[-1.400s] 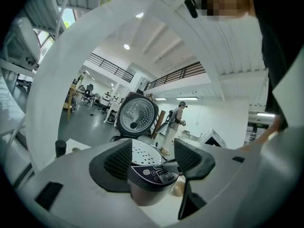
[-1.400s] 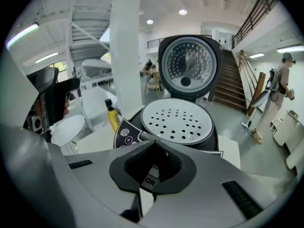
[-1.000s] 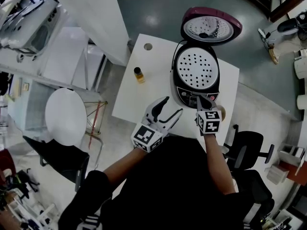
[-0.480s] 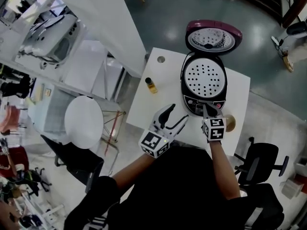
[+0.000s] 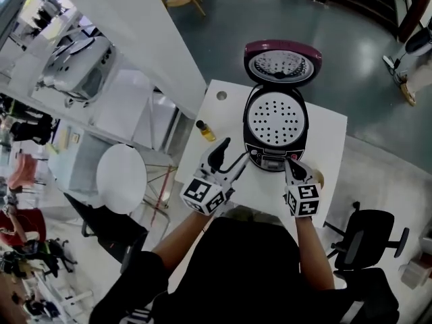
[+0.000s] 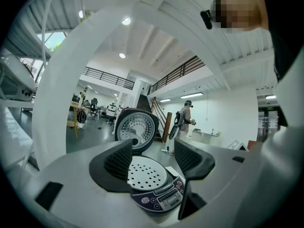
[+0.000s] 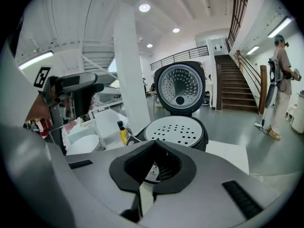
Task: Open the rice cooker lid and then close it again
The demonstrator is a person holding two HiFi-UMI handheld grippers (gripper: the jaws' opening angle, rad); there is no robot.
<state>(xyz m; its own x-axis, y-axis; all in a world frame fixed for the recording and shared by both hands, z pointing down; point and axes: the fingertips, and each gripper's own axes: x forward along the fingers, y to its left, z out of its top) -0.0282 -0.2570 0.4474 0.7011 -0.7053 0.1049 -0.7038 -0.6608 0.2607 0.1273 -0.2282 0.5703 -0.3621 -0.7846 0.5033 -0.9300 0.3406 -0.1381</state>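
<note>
Rice cooker [image 5: 275, 130] sits upper centre of the head view, on the far part of the white table [image 5: 331, 123]. The lid [image 5: 282, 63] stands fully up, hinged back at the far side with its inner face toward the camera. The perforated inner plate [image 5: 277, 118] is exposed, and the control panel [image 5: 270, 159] is on the near edge. Judging by the lid, the opening half is done and closing has not begun.

Right gripper [image 5: 290, 164] is just in front of the panel, at the cooker's lower right. Its jaws are pressed together with nothing in them. Contact with the panel can't be told from these views.

Left gripper [image 5: 231, 155] is at the cooker's lower left, jaws spread wide and empty. Its own view sees the cooker through the gap. Neither gripper is on the lid.

The next move probably calls for one gripper to reach over the pot to the raised lid's top edge. It would then push the lid forward and down until the latch catches. The closed right tip would work as a pusher, and the left could steady the body so the cooker doesn't slide. Risks are the lid slamming or not latching.

A small yellow bottle [image 5: 205, 131] stands on the table left of the cooker, apart from it. A round white stool [image 5: 121, 179] is off the table at lower left.
</note>
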